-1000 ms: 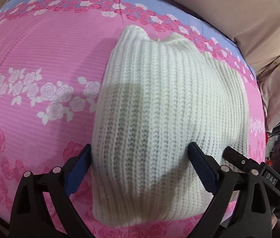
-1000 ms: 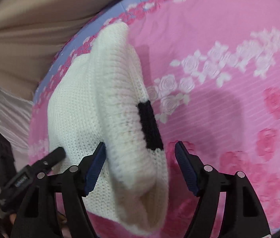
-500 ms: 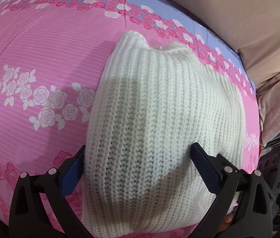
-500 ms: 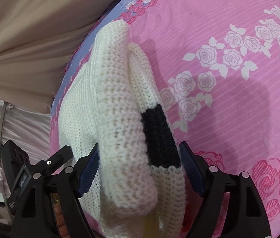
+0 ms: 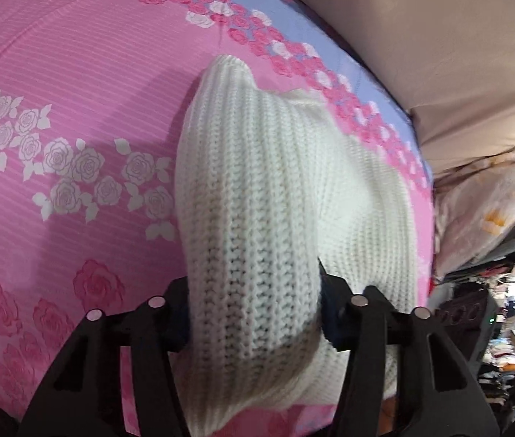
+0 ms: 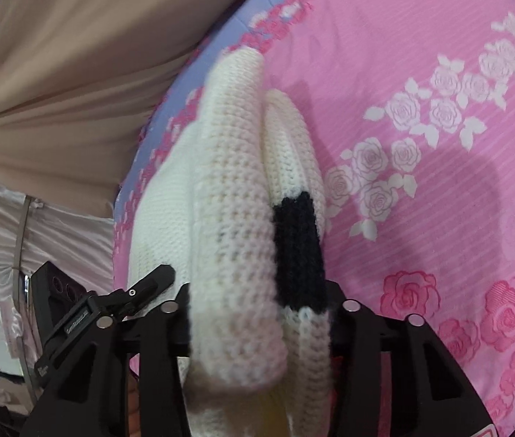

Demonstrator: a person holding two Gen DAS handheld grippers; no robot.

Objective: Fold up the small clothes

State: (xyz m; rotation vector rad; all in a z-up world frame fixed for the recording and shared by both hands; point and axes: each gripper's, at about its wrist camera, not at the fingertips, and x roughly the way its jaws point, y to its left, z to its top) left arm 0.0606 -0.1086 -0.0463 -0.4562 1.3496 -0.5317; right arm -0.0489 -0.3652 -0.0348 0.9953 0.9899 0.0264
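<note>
A small white knitted sweater point(image 5: 275, 189) lies folded on the pink rose-print bedsheet point(image 5: 75, 109). My left gripper point(image 5: 254, 313) is shut on the near edge of the sweater, bunching the knit between its jaws. In the right wrist view the same sweater point(image 6: 232, 189) shows a black knitted patch point(image 6: 297, 251) on one layer. My right gripper point(image 6: 257, 313) is shut on the sweater's thick folded edge, the black patch against its right jaw. The left gripper's body point(image 6: 104, 313) shows at the lower left of the right wrist view.
A beige padded headboard point(image 5: 421, 36) runs along the bed's far edge. A pale pillow point(image 5: 483, 211) and cluttered dark items point(image 5: 494, 309) lie off the bed's right side. White draped fabric point(image 6: 20, 247) hangs beside the bed. The sheet point(image 6: 421, 145) stretches wide on the other side.
Both grippers have moved forward onto the sweater's near edge and closed from wide open onto the knit, which now bunches up between the jaws.
</note>
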